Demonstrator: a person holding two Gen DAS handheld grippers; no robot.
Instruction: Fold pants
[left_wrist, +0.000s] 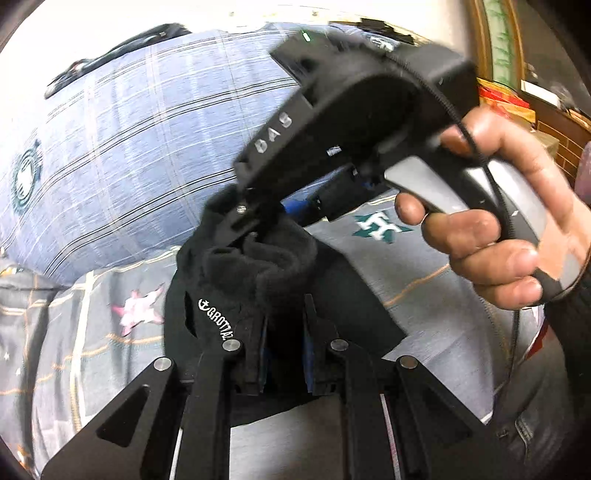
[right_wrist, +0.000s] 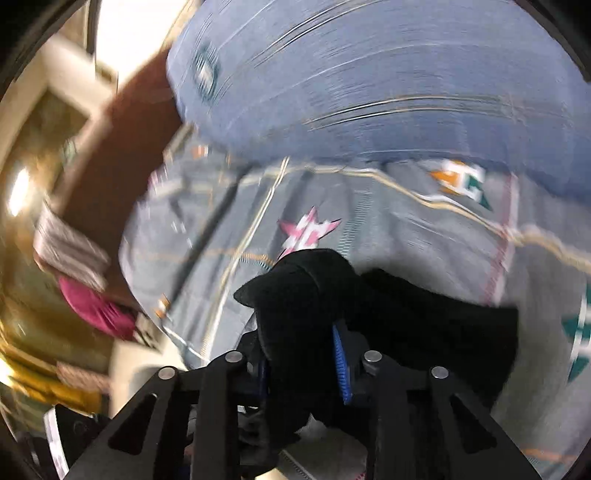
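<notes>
Pants: black pants (left_wrist: 258, 273) bunched above grey patterned bedsheet (left_wrist: 424, 280)
Left gripper (left_wrist: 284, 354): we see it clamped on fabric
Right gripper (right_wrist: 303, 354): clamped on cuff
Risk: bunched cloth may slip, skewing our fold

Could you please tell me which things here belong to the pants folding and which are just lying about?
In the job: black pants, left gripper, right gripper.

Lying about: blue plaid pillow, star-patterned bedsheet, pink cloth.
</notes>
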